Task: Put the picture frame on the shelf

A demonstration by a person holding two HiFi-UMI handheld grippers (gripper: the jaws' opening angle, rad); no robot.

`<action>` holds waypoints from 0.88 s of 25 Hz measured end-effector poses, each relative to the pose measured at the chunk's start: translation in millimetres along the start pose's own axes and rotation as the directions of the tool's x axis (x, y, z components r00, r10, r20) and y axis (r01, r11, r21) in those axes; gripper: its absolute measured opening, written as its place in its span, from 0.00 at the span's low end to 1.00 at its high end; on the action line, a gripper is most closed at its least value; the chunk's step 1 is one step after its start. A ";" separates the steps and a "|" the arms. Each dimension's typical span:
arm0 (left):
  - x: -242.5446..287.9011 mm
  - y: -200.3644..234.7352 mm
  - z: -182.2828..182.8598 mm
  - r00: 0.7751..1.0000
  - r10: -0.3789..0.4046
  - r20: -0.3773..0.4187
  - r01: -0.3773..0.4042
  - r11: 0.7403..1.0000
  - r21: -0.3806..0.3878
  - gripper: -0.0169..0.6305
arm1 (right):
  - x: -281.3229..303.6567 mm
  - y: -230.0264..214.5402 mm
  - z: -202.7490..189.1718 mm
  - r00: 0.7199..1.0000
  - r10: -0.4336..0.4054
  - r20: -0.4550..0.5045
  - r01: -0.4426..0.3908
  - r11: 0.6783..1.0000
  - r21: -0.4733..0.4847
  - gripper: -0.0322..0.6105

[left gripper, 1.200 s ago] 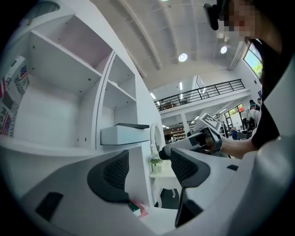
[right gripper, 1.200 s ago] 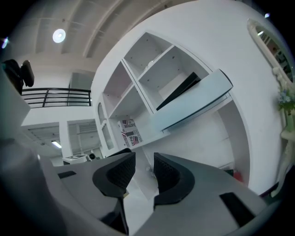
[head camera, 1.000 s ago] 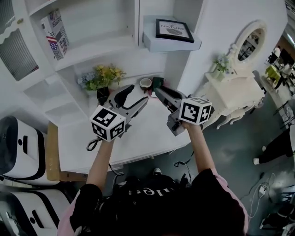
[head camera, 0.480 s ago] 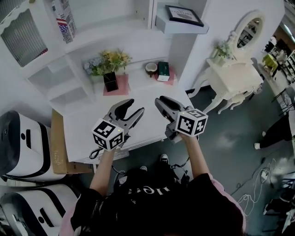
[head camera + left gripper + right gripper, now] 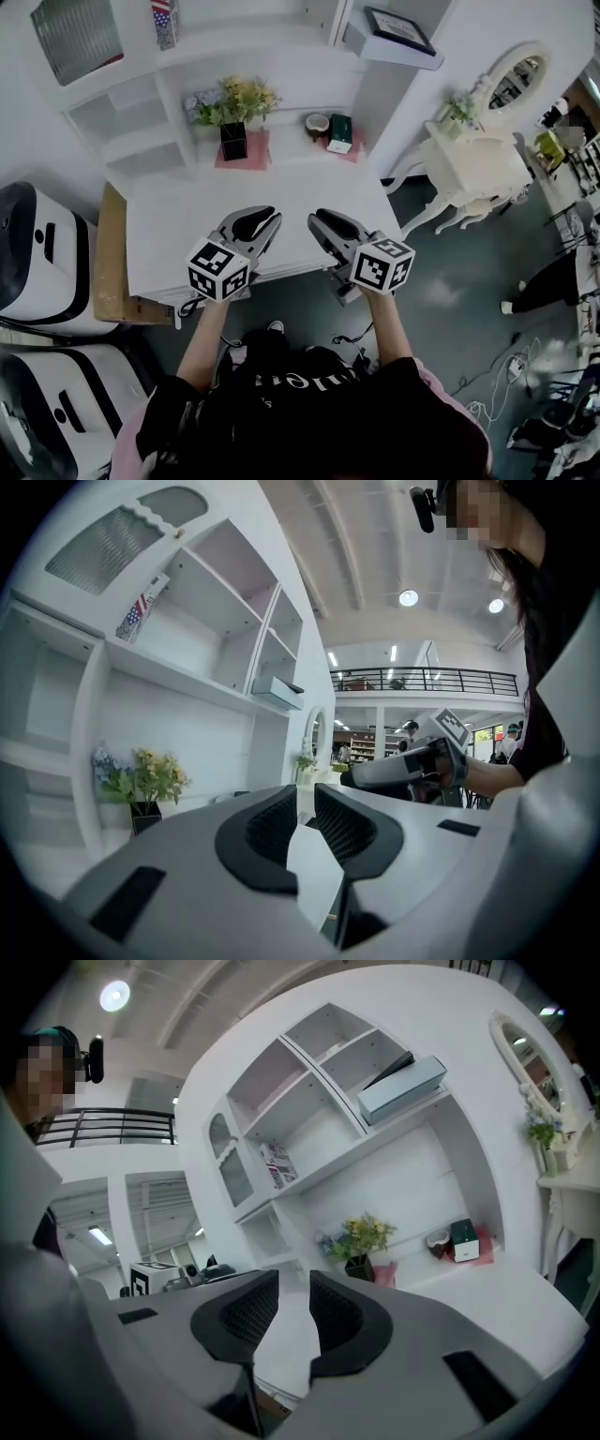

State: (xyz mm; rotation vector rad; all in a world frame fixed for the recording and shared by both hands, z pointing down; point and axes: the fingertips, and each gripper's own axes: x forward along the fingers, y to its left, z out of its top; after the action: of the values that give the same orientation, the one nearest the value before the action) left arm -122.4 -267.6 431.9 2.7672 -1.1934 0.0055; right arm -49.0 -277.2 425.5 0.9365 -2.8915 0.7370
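Now we hold both tongs side by side over the table's [image 5: 178,234] front edge. The left gripper [image 5: 265,217] has just been closing, and its jaws are almost pressed together with nothing between them. The right gripper [image 5: 317,222] is likewise nearly pressed together and empty. The picture frame [image 5: 398,30] lies on the small shelf [image 5: 394,54] above the table's far right corner.

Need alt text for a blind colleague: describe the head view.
From above, a person holds the left hand-held gripper and right hand-held gripper, both empty, over the table edge; the left jaws have just been closing. The picture frame sits on the shelf.
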 end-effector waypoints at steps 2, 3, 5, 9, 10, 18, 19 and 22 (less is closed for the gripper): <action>-6.2 -7.2 -2.5 1.000 0.014 -0.003 -0.014 1.000 0.003 0.13 | -5.9 8.9 -7.2 1.000 0.025 -0.015 -0.025 1.000 -0.008 0.23; -9.3 -12.3 -3.6 1.000 0.022 -0.004 -0.022 1.000 0.002 0.12 | -10.2 13.2 -11.1 0.999 0.037 -0.023 -0.038 0.999 -0.014 0.23; -14.9 -27.0 -6.2 0.999 0.035 -0.004 -0.035 0.999 -0.006 0.12 | -23.1 21.2 -19.6 0.998 0.062 -0.033 -0.062 0.998 -0.021 0.23; -21.5 -68.5 -17.7 0.999 0.050 -0.009 -0.050 0.998 -0.032 0.12 | -59.6 30.1 -38.5 0.995 0.099 -0.033 -0.100 0.995 -0.025 0.21; -22.7 -79.5 -22.0 0.998 0.056 -0.012 -0.056 0.998 -0.035 0.12 | -69.8 31.3 -43.5 0.994 0.107 -0.031 -0.108 0.994 -0.029 0.21; -47.8 -177.5 -57.3 0.990 0.126 -0.058 -0.129 0.990 -0.059 0.12 | -158.7 48.4 -86.8 0.986 0.157 -0.051 -0.159 0.986 -0.053 0.16; -52.6 -187.2 -60.3 0.989 0.135 -0.060 -0.139 0.988 -0.061 0.12 | -166.9 51.1 -91.5 0.985 0.163 -0.055 -0.166 0.985 -0.052 0.16; -66.6 -210.5 -66.0 0.985 0.160 -0.061 -0.164 0.985 -0.059 0.12 | -186.8 57.8 -102.4 0.983 0.172 -0.065 -0.176 0.983 -0.059 0.16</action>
State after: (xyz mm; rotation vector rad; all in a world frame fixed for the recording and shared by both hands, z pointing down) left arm -12.6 -68.6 469.3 2.5902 -1.3757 0.0596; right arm 59.0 -88.3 462.7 0.6502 -2.9520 0.6627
